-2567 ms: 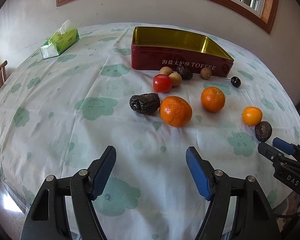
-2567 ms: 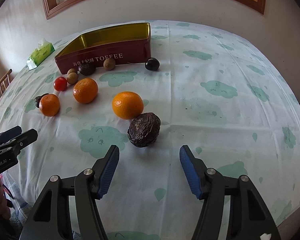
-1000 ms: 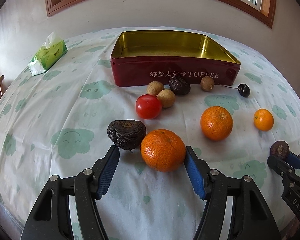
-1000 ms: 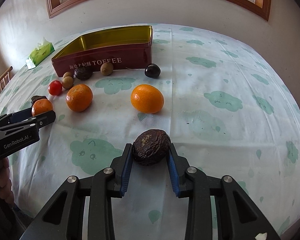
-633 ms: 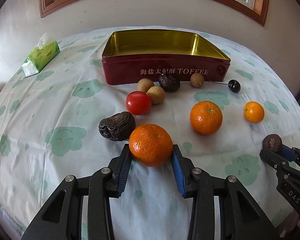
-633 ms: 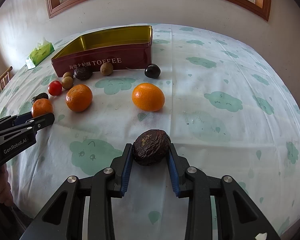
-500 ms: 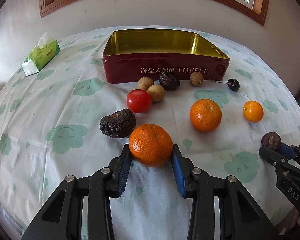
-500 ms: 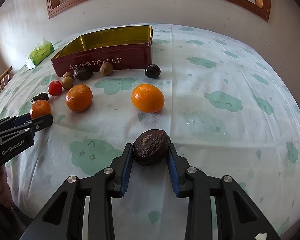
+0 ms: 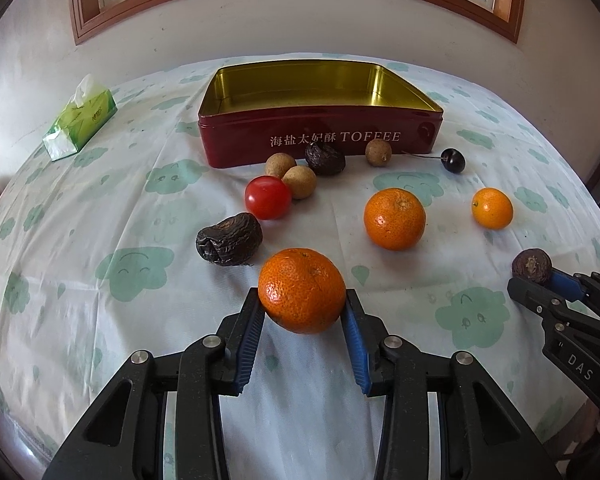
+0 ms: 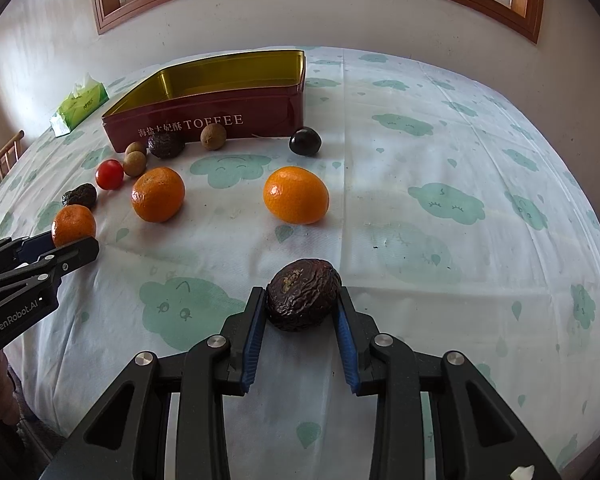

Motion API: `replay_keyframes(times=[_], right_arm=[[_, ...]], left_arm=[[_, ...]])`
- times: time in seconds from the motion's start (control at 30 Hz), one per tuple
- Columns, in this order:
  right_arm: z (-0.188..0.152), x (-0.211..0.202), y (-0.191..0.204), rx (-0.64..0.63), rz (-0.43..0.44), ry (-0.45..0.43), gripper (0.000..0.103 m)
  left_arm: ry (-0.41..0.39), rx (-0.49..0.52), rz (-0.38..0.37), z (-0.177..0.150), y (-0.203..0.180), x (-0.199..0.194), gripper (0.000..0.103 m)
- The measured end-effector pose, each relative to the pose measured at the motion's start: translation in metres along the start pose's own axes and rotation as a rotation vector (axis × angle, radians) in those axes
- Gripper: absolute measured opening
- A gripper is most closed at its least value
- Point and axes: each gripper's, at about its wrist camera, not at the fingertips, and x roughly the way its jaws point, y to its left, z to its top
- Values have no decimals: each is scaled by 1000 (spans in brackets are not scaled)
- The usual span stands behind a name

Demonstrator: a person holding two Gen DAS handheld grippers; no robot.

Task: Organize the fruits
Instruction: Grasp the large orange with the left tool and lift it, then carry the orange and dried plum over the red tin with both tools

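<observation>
The left hand-held gripper (image 9: pixel 303 312) had just closed on a mandarin (image 9: pixel 302 290); the right hand-held gripper (image 10: pixel 301 309) clamped a wrinkled passion fruit (image 10: pixel 303 294), both low over the tabletop (image 10: pixel 420 240). Both fruits likely bruise; grip across the widest part, lightly.

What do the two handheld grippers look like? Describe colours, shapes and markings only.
Both are matte black with angular cut-out arms, silver round pivot bolts and ribbed blue finger pads. The left gripper carries white "GenRobot.AI" lettering on its side; the right gripper shows "DAS". No cables or sleeves visible.
</observation>
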Motion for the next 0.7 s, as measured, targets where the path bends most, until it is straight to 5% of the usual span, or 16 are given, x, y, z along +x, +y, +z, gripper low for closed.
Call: replay_keyframes(times=[0.7], right_arm=[[7, -24, -1, -2, -11, -50, 31]], left_arm=[[-48, 1, -32, 4, 0, -21, 40]])
